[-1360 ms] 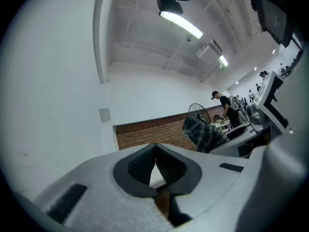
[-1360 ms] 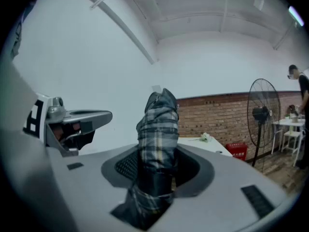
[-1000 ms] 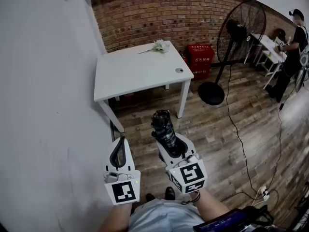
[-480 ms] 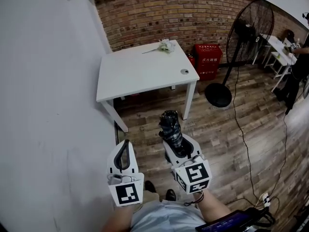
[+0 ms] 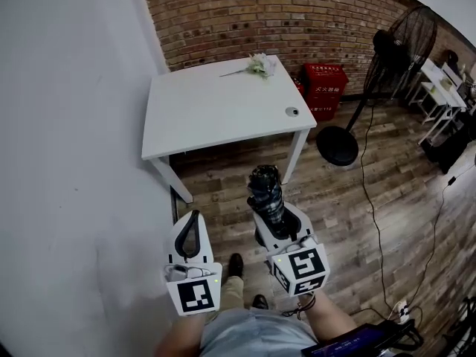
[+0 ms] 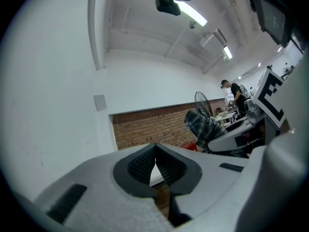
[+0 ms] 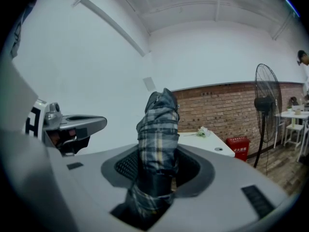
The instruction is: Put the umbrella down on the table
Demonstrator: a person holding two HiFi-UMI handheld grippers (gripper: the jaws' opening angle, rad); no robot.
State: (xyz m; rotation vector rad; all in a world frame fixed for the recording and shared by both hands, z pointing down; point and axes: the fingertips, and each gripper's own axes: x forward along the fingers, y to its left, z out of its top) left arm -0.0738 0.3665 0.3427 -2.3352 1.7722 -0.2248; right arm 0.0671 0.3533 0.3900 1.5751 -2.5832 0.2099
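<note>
Table (image 5: 223,103) now nearer both grippers; right gripper (image 5: 274,218) clamps folded plaid umbrella (image 5: 266,192), left gripper (image 5: 192,225) closed, seemingly empty.

Table (image 5: 216,110) stands against side wall (image 5: 67,162) at left, with brick wall (image 5: 260,13) behind it. Flower bunch (image 5: 259,64) lies at the table's far edge, small round thing (image 5: 291,111) near its right front corner. Box (image 5: 325,88) sits on floor (image 5: 335,199) just right of the table, by the brick wall. Fan (image 5: 394,50) stands further right, and cable (image 5: 372,199) trails across the floor. Left gripper (image 5: 195,216) and right gripper (image 5: 271,210) are side by side before the table, apart from it. Umbrella (image 5: 266,192) sits between the right gripper's jaws, tip toward the table.
</note>
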